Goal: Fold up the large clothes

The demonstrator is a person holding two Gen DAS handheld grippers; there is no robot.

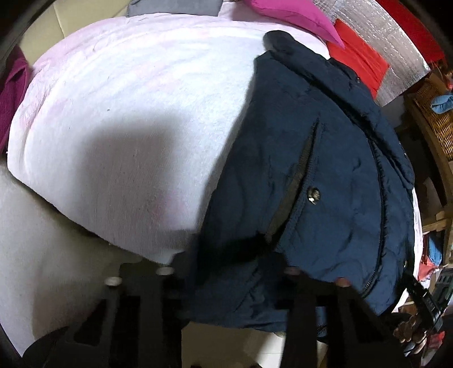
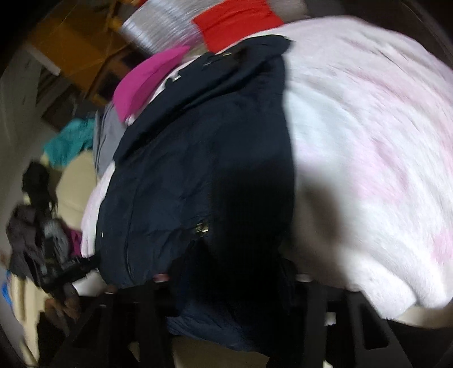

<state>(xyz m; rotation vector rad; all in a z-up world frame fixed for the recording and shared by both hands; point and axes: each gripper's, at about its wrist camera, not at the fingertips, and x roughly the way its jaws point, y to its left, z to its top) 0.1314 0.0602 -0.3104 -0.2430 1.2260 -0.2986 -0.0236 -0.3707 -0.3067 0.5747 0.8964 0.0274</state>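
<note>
- Left wrist view alone shows the wicker basket (image 1: pixel 436 119); the right's is blurred.
- Both the left gripper (image 1: pixel 226 271) and right gripper (image 2: pixel 232 278) angle downward, fingers clamped on the navy quilted jacket (image 1: pixel 311 184) (image 2: pixel 198 169) hem.

The jacket (image 1: pixel 311 184) lay on the blanket (image 1: pixel 127 113) that covered the bed, along the right side in the left wrist view, its near hem hanging over the edge. A cushion (image 1: pixel 297 17) sat behind its collar, a folded cloth (image 1: pixel 359 65) farther right. A wicker basket (image 1: pixel 436 113) stood beyond the bed's right side.
</note>
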